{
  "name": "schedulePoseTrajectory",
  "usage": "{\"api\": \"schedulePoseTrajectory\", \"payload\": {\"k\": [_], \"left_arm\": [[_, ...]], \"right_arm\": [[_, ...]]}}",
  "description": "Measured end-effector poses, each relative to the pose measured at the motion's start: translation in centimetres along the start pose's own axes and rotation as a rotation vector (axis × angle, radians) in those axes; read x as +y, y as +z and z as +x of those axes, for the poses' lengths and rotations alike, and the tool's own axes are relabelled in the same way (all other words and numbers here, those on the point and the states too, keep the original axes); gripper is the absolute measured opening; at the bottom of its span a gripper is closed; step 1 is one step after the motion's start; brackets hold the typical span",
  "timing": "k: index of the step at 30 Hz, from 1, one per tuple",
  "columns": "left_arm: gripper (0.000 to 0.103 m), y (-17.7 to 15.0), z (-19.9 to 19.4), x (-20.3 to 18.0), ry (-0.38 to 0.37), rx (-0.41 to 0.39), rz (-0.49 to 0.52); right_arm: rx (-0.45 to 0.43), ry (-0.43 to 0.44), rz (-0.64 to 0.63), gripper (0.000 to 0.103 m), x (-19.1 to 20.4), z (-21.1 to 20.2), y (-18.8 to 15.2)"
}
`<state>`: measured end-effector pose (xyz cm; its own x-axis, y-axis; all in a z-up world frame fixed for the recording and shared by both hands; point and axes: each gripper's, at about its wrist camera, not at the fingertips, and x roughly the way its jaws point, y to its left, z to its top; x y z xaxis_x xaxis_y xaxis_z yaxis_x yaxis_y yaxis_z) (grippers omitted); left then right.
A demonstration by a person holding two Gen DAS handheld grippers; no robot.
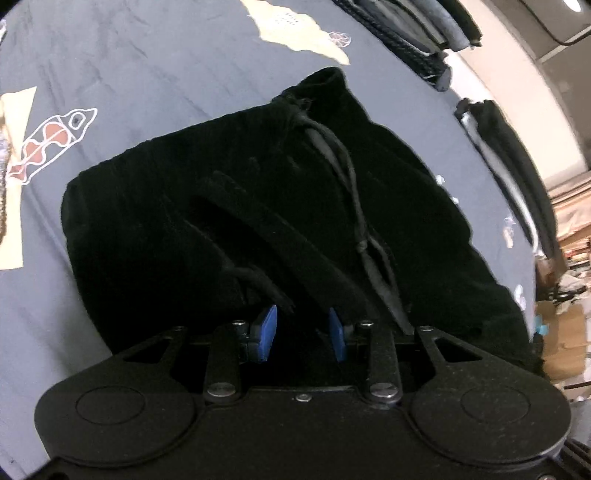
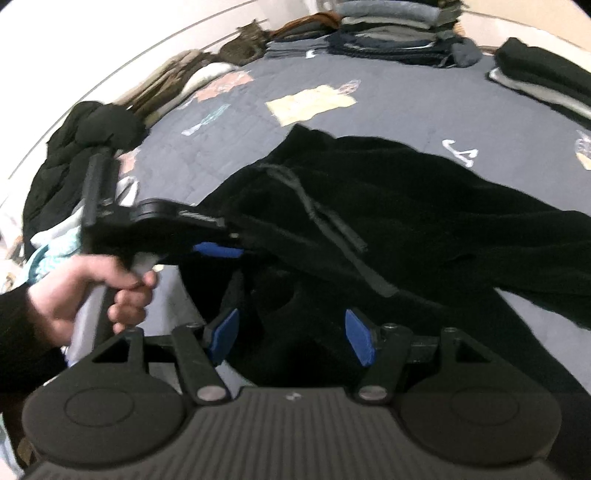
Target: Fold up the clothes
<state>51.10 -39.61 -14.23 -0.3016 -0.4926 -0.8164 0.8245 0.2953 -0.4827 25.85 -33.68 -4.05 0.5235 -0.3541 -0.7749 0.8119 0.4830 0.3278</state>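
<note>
A black drawstring garment [image 1: 221, 184] lies bunched on a grey-blue quilt [image 1: 129, 74]. Its drawstring [image 1: 351, 184] trails toward me. My left gripper [image 1: 303, 334] has its blue pads [image 1: 267, 334] drawn in on a thick fold of the fabric at the near edge. In the right wrist view a hand [image 2: 92, 291] holds that left gripper [image 2: 236, 245], which lifts the garment [image 2: 406, 206] edge off the quilt [image 2: 406, 110]. My right gripper [image 2: 291, 338] stands open just above the dark cloth, pads wide apart and touching nothing.
Stacks of folded clothes [image 2: 388, 33] line the far edge. A folded black and grey stack [image 2: 535, 70] sits at the right, and a loose dark pile [image 2: 85, 147] at the left. A cardboard box [image 1: 565, 339] stands beyond the bed.
</note>
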Motion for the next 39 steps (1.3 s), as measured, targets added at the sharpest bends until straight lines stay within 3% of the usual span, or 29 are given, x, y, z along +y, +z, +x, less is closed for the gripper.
{"api": "schedulePoseTrajectory", "payload": {"k": [6, 7, 8, 10, 19, 23, 34, 39], "left_arm": [[0.032, 0.5, 2.3, 0.6, 0.015, 0.032, -0.036], [0.028, 0.5, 2.6, 0.7, 0.011, 0.031, -0.054], [0.015, 0.4, 2.6, 0.7, 0.010, 0.025, -0.055], [0.011, 0.2, 2.4, 0.6, 0.010, 0.014, -0.055], [0.006, -0.3, -3.0, 1.1, -0.150, -0.021, -0.106], [0.005, -0.5, -4.1, 0.6, -0.185, -0.022, -0.090], [0.002, -0.8, -5.8, 0.2, -0.230, -0.019, -0.087], [0.002, -0.7, -5.7, 0.3, -0.241, -0.015, -0.110]], "right_arm": [[0.041, 0.052, -0.011, 0.063, 0.6, 1.8, -1.0], [0.045, 0.050, -0.020, 0.063, 0.8, 2.2, -1.1], [0.049, 0.050, -0.028, 0.063, 1.1, 2.6, -1.2], [0.063, 0.057, -0.036, 0.063, 1.5, 3.4, -1.3], [0.076, 0.161, -0.073, 0.063, 3.9, 6.6, -1.3], [0.034, 0.216, -0.065, 0.062, 5.0, 8.0, -1.0], [-0.078, 0.050, -0.198, 0.061, 4.3, 6.1, 0.9], [-0.088, 0.030, -0.305, 0.060, 5.0, 6.8, 1.2]]}}
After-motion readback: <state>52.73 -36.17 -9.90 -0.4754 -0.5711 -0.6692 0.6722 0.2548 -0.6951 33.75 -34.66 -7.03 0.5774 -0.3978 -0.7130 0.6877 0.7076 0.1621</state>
